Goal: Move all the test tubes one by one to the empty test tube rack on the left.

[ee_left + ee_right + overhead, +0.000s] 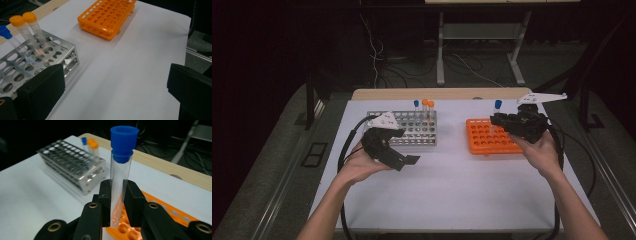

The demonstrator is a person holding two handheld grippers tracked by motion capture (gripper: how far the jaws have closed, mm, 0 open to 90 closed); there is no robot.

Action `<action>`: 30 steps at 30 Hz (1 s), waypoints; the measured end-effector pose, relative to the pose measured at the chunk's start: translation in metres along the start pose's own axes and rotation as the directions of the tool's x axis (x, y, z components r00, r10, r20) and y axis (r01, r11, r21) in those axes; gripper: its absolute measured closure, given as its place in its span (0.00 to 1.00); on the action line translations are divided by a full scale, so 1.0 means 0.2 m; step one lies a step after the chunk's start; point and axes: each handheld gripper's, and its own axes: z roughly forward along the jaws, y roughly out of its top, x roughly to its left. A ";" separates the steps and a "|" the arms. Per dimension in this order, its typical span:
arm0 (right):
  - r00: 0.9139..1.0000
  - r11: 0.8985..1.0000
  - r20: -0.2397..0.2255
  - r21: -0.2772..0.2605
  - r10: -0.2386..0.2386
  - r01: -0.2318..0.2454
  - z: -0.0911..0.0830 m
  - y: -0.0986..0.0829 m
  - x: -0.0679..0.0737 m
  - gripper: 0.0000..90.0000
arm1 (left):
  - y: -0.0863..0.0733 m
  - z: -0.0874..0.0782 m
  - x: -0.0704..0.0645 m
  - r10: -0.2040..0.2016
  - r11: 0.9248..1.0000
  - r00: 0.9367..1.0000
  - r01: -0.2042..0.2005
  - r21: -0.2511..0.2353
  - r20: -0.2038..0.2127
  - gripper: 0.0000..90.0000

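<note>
The right gripper [117, 207] is clenched on a blue-capped tube [121, 170], upright over the orange rack [489, 136] at 2 o'clock on the bench [452, 185]. The left gripper [404, 160] hangs released beside the metal rack [30, 62], whose three tubes show closely in its view.

— What have I got on the white table [452, 190]?

— My left gripper [404, 159] hovers just near of the metal rack [419, 131], which has three capped tubes [424, 106] at its far edge. My right gripper [499, 119] holds a blue-capped tube [497, 107] over the orange rack [488, 137].
</note>
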 end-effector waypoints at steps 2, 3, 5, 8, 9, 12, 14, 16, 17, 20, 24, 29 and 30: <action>1.000 1.000 -0.020 0.000 -0.010 0.010 0.00 0.01 0.03 0.85 | 0.02 0.00 0.00 0.005 1.000 1.000 -0.005 0.003 0.007 0.01; 0.999 1.000 -0.031 0.001 -0.014 0.014 0.00 0.01 0.04 0.85 | 0.03 0.00 0.00 0.009 1.000 1.000 -0.009 0.006 0.010 0.01; 0.998 1.000 -0.051 0.007 -0.030 0.030 0.00 0.02 0.07 0.85 | 0.05 0.00 0.00 0.017 1.000 1.000 -0.017 0.009 0.016 0.01; 0.996 0.999 -0.082 0.012 -0.047 0.048 0.01 0.03 0.11 0.85 | 0.09 0.00 0.01 0.027 0.999 0.999 -0.028 0.016 0.025 0.02; 0.994 0.998 -0.091 0.016 -0.058 0.059 0.02 0.03 0.13 0.85 | 0.10 0.00 0.01 0.029 0.999 0.999 -0.029 0.017 0.027 0.02; 0.990 0.996 -0.116 0.023 -0.078 0.081 0.04 0.04 0.17 0.85 | 0.13 0.01 0.01 0.038 0.999 0.999 -0.039 0.022 0.039 0.03; 0.987 0.995 -0.135 0.033 -0.090 0.095 0.05 0.04 0.20 0.85 | 0.16 0.01 0.02 0.048 0.998 0.998 -0.049 0.029 0.044 0.04; 0.983 0.993 -0.153 0.038 -0.101 0.108 0.07 0.04 0.22 0.85 | 0.18 0.01 0.03 0.053 0.998 0.997 -0.054 0.025 0.049 0.05; 0.981 0.993 -0.162 0.041 -0.105 0.113 0.08 0.04 0.24 0.85 | 0.19 0.01 0.03 0.055 0.998 0.997 -0.056 0.026 0.053 0.06; 0.975 0.991 -0.192 0.048 -0.116 0.128 0.10 0.04 0.27 0.85 | 0.22 0.02 0.03 0.066 0.997 0.996 -0.068 0.025 0.062 0.07; 0.965 0.987 -0.227 0.057 -0.131 0.147 0.13 0.03 0.33 0.85 | 0.25 0.04 0.02 0.080 0.996 0.994 -0.082 0.025 0.080 0.10; 0.952 0.981 -0.265 0.072 -0.153 0.178 0.17 0.02 0.39 0.85 | 0.27 0.07 0.02 0.096 0.994 0.989 -0.101 0.040 0.112 0.15; 0.949 0.980 -0.271 0.073 -0.159 0.185 0.18 0.02 0.40 0.85 | 0.28 0.08 0.02 0.100 0.993 0.988 -0.106 0.045 0.114 0.15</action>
